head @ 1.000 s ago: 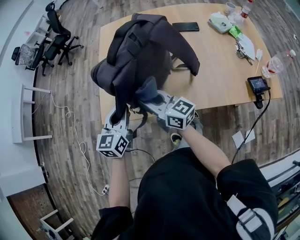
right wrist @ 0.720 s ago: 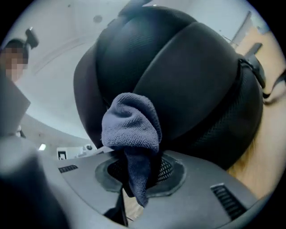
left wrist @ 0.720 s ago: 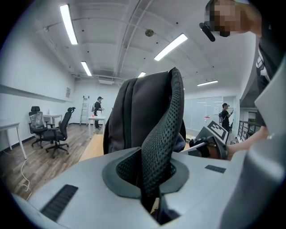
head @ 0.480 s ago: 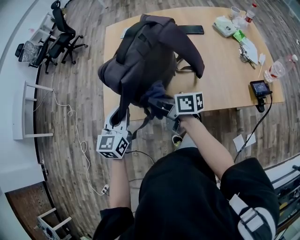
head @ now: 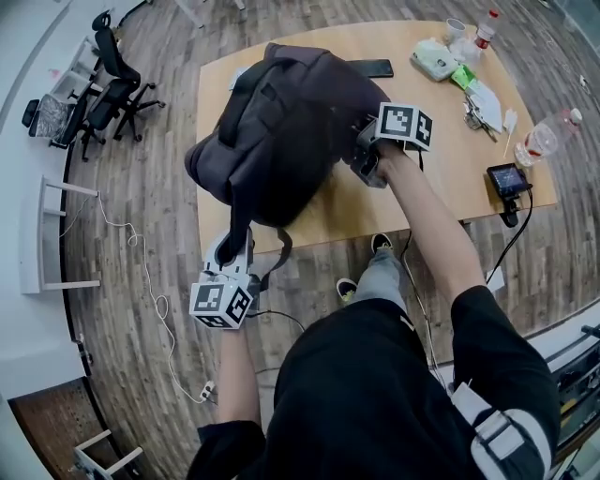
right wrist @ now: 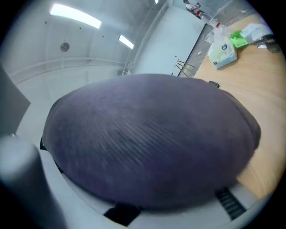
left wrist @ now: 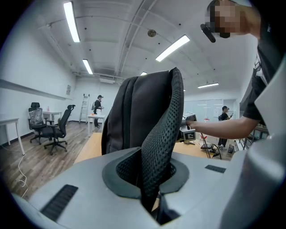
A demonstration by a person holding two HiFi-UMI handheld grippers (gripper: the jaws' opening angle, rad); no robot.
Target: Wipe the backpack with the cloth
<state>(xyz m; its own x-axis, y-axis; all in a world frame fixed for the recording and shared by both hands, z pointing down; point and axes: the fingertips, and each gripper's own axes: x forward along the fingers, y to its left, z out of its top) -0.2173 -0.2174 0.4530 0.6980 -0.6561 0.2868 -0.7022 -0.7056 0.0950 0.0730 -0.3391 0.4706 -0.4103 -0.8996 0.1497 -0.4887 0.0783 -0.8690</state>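
Note:
A dark backpack [head: 281, 131] stands tilted on the near left part of the wooden table [head: 441, 141], hanging over its front edge. Below that edge my left gripper [head: 232, 248] is shut on the backpack's black mesh strap [left wrist: 163, 134], which runs up from between the jaws in the left gripper view. My right gripper [head: 364, 152] sits at the backpack's right side, shut on a dark purple-grey cloth [right wrist: 152, 143]. That cloth fills most of the right gripper view and hides the jaws. In the head view the cloth is barely visible against the bag.
On the table behind and to the right lie a black phone [head: 373, 67], a tissue pack [head: 433, 58], a cup [head: 457, 28], a plastic bottle [head: 544, 136] and a small screen device [head: 503, 180] at the right edge. Office chairs [head: 103, 84] and a floor cable [head: 141, 244] are to the left.
My right gripper has swept with the cloth from the backpack's near lower side up and away to its right side, rolling as it went. The left gripper has kept its hold and place.

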